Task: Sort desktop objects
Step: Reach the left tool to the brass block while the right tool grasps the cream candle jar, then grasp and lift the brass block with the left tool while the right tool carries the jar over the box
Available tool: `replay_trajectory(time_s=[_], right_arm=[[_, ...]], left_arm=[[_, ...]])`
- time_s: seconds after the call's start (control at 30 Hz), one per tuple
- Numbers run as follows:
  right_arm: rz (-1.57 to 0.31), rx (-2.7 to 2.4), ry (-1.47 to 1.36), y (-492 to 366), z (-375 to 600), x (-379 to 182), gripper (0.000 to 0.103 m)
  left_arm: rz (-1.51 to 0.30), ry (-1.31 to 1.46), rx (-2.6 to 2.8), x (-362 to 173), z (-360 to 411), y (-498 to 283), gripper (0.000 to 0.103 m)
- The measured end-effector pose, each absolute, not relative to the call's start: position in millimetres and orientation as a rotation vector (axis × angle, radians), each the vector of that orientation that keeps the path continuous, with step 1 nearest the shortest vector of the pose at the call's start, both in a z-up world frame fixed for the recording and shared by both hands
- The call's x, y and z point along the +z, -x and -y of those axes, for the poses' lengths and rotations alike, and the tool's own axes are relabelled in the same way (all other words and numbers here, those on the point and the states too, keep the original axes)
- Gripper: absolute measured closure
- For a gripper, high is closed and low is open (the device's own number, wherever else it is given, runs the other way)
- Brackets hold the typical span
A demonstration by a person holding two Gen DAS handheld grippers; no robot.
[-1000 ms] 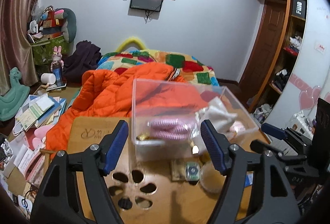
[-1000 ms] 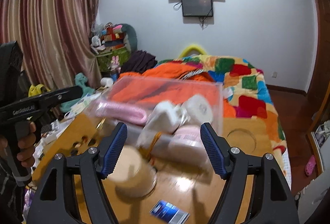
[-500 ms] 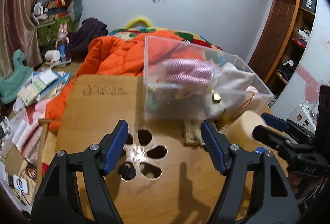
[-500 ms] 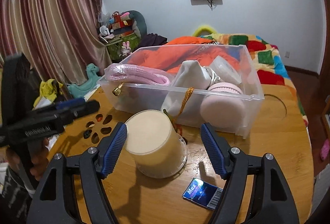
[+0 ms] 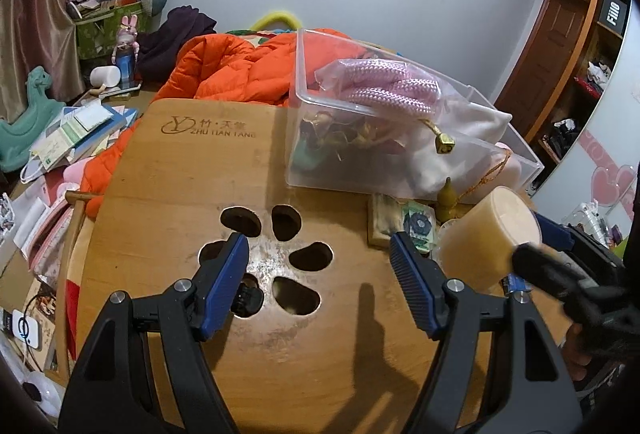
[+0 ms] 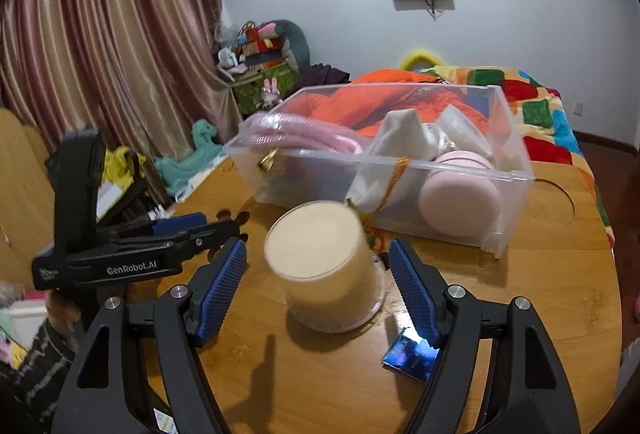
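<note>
A clear plastic bin (image 5: pixel 340 174) (image 6: pixel 480 170) stands on the round wooden table (image 5: pixel 180 174) (image 6: pixel 540 274). It holds a pink rope (image 5: pixel 384 86) (image 6: pixel 304 132), white cloth and a pink round case (image 6: pixel 460 190). A cream tub (image 6: pixel 320 266) (image 5: pixel 492 234) stands upside down in front of the bin. My right gripper (image 6: pixel 317 246) (image 5: pixel 552 266) is open, its fingers on either side of the tub and apart from it. My left gripper (image 5: pixel 318 240) (image 6: pixel 192 230) is open over the flower-shaped holes, with nothing between its fingers.
A tan sachet (image 5: pixel 384 220), a green-blue sachet (image 5: pixel 418 224) and a small yellow gourd (image 5: pixel 447 200) lie between bin and tub. A blue packet (image 6: pixel 408 354) lies by my right finger. An orange jacket (image 5: pixel 232 70) and bed lie beyond the table.
Both grippers have come down toward the table and tipped downward. The cream tub now sits between my right fingers in view. Neither gripper's opening has changed.
</note>
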State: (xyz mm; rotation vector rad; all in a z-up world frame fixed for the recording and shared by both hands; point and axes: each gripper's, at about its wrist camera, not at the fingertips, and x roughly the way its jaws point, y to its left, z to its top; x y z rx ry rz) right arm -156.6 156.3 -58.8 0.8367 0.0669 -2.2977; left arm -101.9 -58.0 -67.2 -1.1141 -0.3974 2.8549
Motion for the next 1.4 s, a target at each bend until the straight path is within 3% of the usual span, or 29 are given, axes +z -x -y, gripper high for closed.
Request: replay_trajectory(time_s=[0.1,0.17,0.37,0.6,1.0,1.1,1.23,1.4], right_arm=[[-0.122,-2.35,-0.895,163.2,-143.3,-71.9,0.033],[-0.071,-2.352,-0.91,166.7,-144.0,-77.0,0.043],[-0.081,-2.363,-0.873,155.6,-151.1,-67.5,0.049],[0.14,-2.372,-0.911,163.4,-196.6,-62.6,0.049],[0.233,-2.474,-0.906,172.3,-234.1,-57.0,0.049],[0.236,-2.472,-0.913,172.2,-235.5,-59.4,0.049],[0.255,-2.457,-0.922,173.1,-238.6,-61.5,0.049],[0.276,-2.472,-0.906,174.6,-249.2,-60.4,0.049]], left_arm=[[0.382,1.105,2.854,-65.6,56.4,99.1,0.031],[0.358,1.111,2.866,-65.9,54.8,97.3,0.031],[0.298,1.13,2.9,-66.3,48.9,99.7,0.031],[0.183,1.157,2.897,-64.7,30.2,109.7,0.031],[-0.026,1.284,2.849,-78.3,1.3,141.3,0.034],[-0.019,1.277,2.862,-77.6,-0.6,145.1,0.042],[-0.025,1.267,2.855,-76.2,-4.6,148.8,0.065],[-0.028,1.25,2.834,-76.2,-7.9,147.2,0.08]])
